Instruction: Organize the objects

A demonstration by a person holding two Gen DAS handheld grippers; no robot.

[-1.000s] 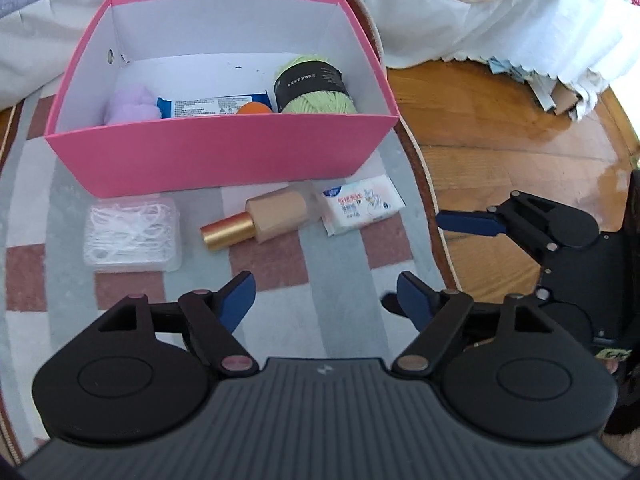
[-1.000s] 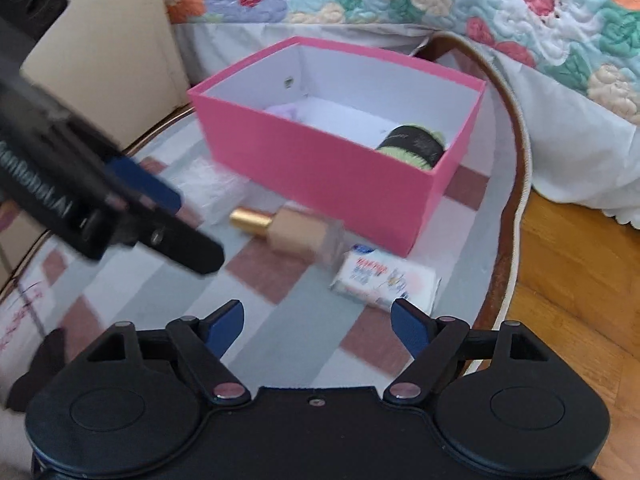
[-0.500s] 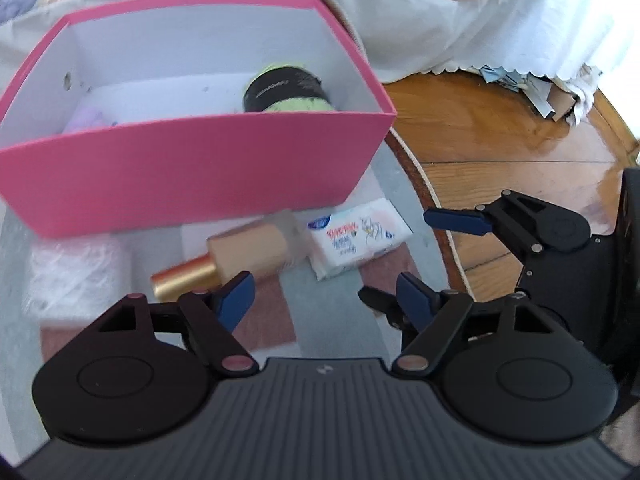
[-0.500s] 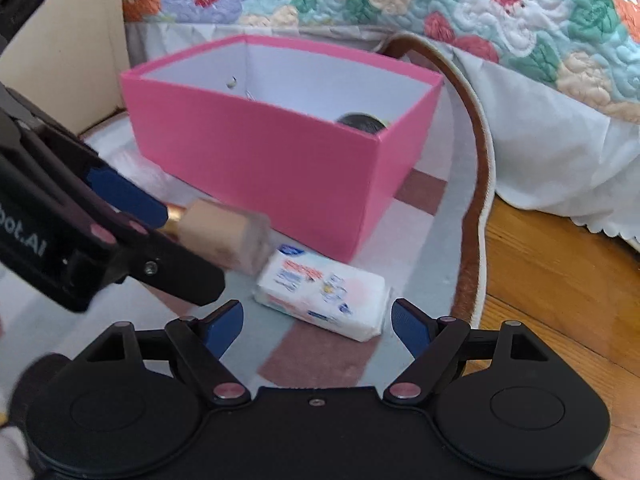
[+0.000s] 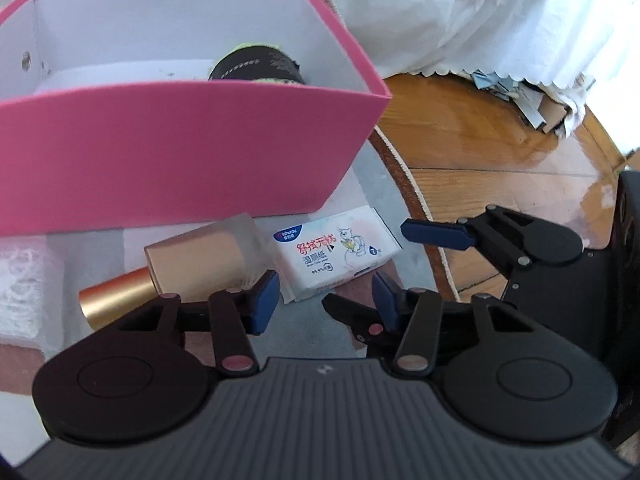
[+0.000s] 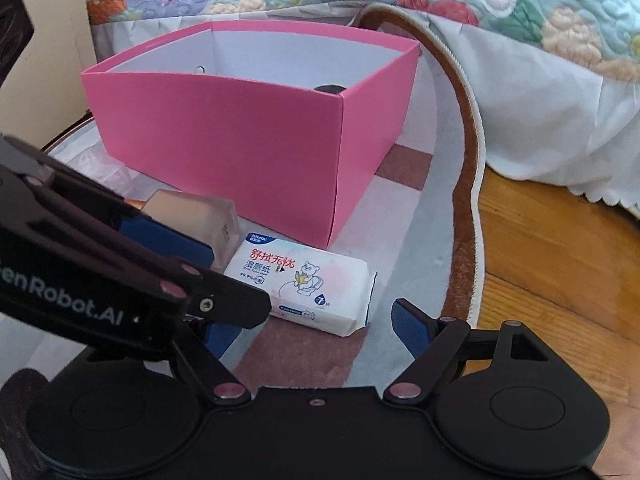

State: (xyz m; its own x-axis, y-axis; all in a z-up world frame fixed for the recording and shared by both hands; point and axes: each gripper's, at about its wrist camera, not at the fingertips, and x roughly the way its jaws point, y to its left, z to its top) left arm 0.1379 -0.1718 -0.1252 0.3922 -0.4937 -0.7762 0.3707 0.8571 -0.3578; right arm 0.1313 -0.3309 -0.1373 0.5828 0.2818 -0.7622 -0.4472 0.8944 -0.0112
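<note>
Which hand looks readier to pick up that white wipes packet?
Probably the right: its open right tongs face the white wipes packet, while the closing left tongs sit by the beige gold-capped bottle.

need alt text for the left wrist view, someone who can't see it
Left gripper, its fingers closing with nothing between them yet, sits low over a rug in front of a pink box. Just ahead lie a gold-capped bottle and a wet wipes pack. The right gripper reaches in from the right, open.
</note>
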